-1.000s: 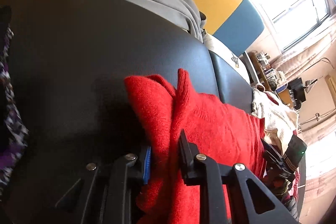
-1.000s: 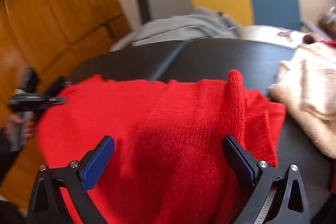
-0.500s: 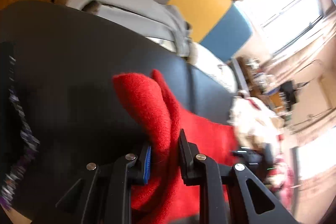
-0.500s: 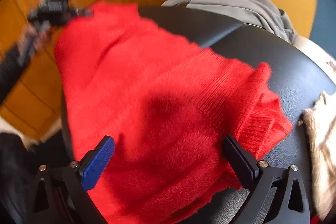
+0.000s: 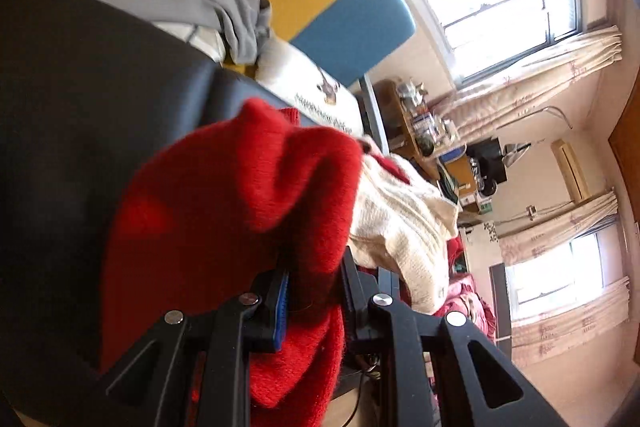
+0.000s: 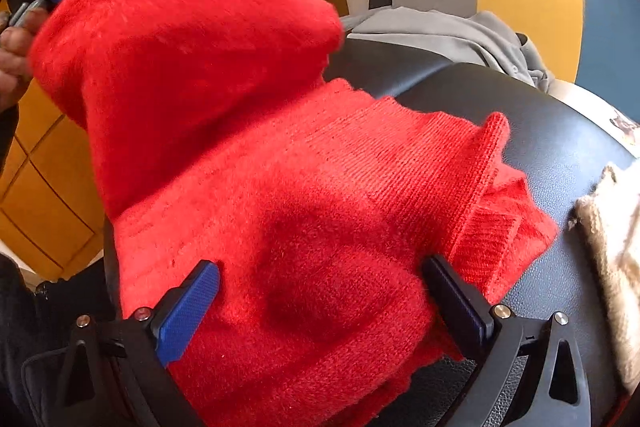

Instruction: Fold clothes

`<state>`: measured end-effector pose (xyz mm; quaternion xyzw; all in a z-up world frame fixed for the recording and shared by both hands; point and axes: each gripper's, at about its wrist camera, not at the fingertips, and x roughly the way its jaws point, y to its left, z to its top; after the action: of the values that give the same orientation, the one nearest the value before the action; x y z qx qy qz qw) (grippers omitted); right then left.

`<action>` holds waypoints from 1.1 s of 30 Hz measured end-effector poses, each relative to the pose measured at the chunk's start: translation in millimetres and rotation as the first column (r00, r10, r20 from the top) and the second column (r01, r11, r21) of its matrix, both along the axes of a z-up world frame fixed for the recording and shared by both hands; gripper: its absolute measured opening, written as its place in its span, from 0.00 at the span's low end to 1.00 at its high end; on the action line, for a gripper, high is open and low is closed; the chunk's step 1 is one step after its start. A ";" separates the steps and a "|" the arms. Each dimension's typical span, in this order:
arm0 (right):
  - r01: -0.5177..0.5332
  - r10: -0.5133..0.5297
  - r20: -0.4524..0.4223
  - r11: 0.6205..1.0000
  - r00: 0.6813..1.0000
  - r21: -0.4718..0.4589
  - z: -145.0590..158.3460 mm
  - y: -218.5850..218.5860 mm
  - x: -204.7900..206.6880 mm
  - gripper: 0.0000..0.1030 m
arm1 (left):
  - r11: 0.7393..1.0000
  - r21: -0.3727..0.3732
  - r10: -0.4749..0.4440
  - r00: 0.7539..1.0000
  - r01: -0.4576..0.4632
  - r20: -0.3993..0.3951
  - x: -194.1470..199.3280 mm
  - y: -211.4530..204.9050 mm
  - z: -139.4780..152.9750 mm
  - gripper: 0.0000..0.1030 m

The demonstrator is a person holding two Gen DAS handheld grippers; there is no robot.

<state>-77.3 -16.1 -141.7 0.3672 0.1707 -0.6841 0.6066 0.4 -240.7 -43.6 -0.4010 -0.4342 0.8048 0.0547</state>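
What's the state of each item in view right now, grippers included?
left gripper: shut on the red sweater, holding one end up.
right gripper: open, fingers on either side of the sweater's lower part.
red sweater: partly lifted and bunched, the rest lying on the black table.
cream knit: crumpled, beside the sweater.
grey garment: unfolded heap at the table's far edge.

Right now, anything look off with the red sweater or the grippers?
Nothing damaged. The left gripper is shut on the red sweater and holds one end up off the black table, as a fold would need. The right gripper is open, its fingers either side of the knit, gripping nothing.
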 end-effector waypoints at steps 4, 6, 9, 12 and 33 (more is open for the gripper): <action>0.006 -0.006 0.015 1.000 1.000 -0.018 0.4 0.8 -1.7 1.00 | 1.000 0.009 -0.014 0.997 0.013 0.076 -25.2 29.2 -22.8 0.18; 0.007 -0.007 0.018 1.000 1.000 -0.024 0.3 1.0 -2.5 1.00 | 1.000 0.001 -0.021 0.993 0.021 0.114 -38.4 43.1 -34.5 0.17; 0.011 -0.011 0.025 0.999 1.000 -0.036 0.7 2.2 -3.2 1.00 | 0.999 -0.004 -0.034 0.985 0.036 0.169 -56.9 62.1 -51.2 0.14; 0.012 -0.011 0.033 0.999 0.999 -0.046 1.2 3.0 -4.1 1.00 | 0.999 0.010 -0.044 0.975 0.043 0.218 -66.5 71.1 -67.3 0.14; 0.159 -0.144 0.094 0.970 0.985 -0.182 84.7 105.8 56.4 1.00 | 0.988 -0.070 -0.137 0.990 0.138 0.020 -21.7 38.1 23.8 0.25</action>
<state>-20.9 89.7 -57.0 0.3469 0.0522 -0.7263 0.5911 -21.3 -202.6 -19.7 -0.4379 -0.3770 0.8109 0.0923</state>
